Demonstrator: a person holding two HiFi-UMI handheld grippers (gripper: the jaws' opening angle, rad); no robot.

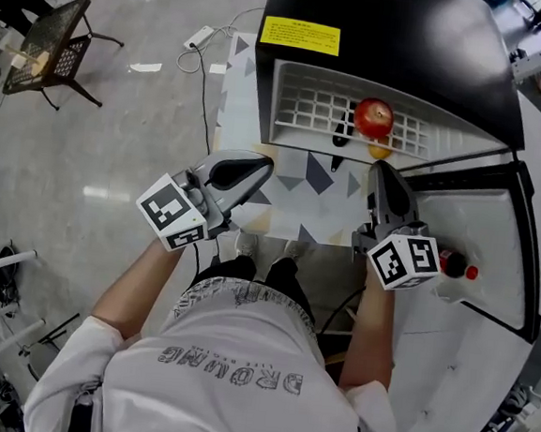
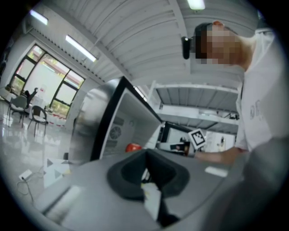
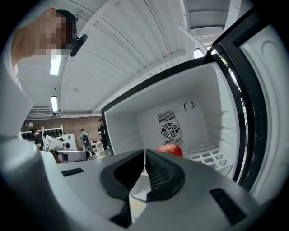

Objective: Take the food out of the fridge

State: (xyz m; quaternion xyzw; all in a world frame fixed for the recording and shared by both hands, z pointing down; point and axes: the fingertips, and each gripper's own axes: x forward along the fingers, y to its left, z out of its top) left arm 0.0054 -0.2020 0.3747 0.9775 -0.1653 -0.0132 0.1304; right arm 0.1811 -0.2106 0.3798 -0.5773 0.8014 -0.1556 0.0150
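Sitting on the white wire shelf inside the open fridge, the red apple is upright, stem dimple facing up; it is round, so no long axis to note. A small yellow item shows just below it, kind unclear. The open door at right carries a red-capped bottle in its rack. Left claw: jaws together, nothing held, level, outside the fridge front. Right claw: jaws fully closed, empty, aimed into the compartment at the apple, well short of it.
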